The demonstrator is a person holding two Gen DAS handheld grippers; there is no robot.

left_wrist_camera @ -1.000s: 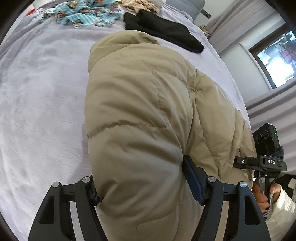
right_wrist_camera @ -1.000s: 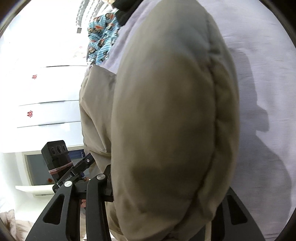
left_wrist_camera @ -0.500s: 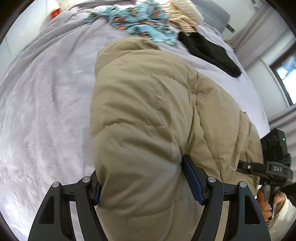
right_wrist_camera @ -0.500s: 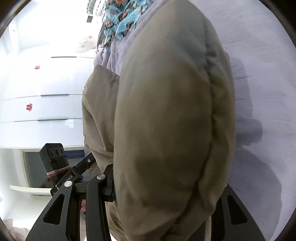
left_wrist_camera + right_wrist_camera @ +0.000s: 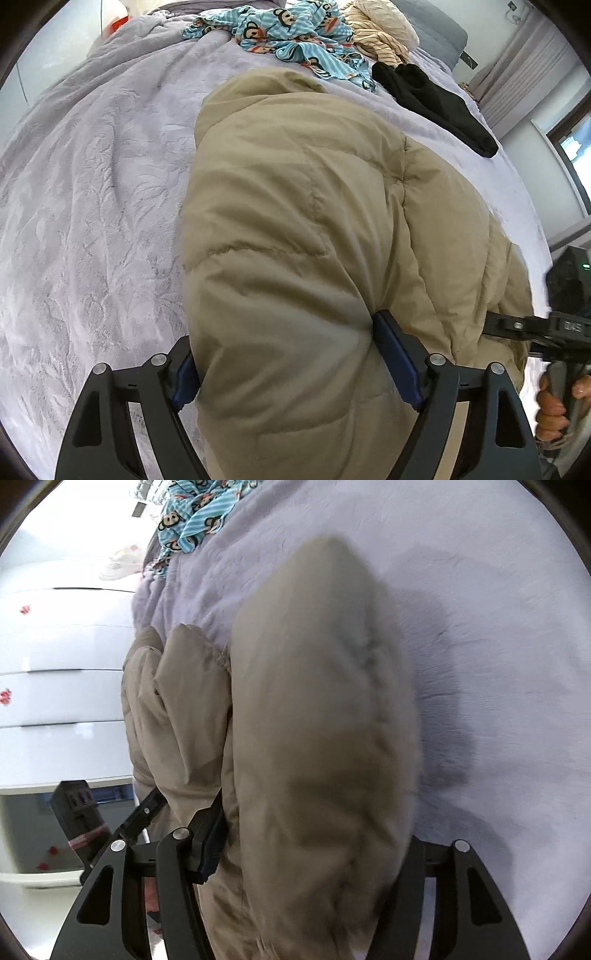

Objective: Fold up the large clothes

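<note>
A lavender plush bedspread (image 5: pixel 92 206) fills the view ahead of the tool. Far right of it, pale curtains (image 5: pixel 524 59) hang beside a bright window (image 5: pixel 576 144). A white drawer unit (image 5: pixel 62 694) stands left, daylit.

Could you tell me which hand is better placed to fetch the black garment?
Right, probably: the right gripper holds the puffy beige jacket on the black garment's side; its jaws have just been opening around it.

The only lettering visible is white print reading roughly "DAS", blurred, on the black bar of the right gripper's mount (image 5: pixel 570 326) at the left-wrist view's edge.
</note>
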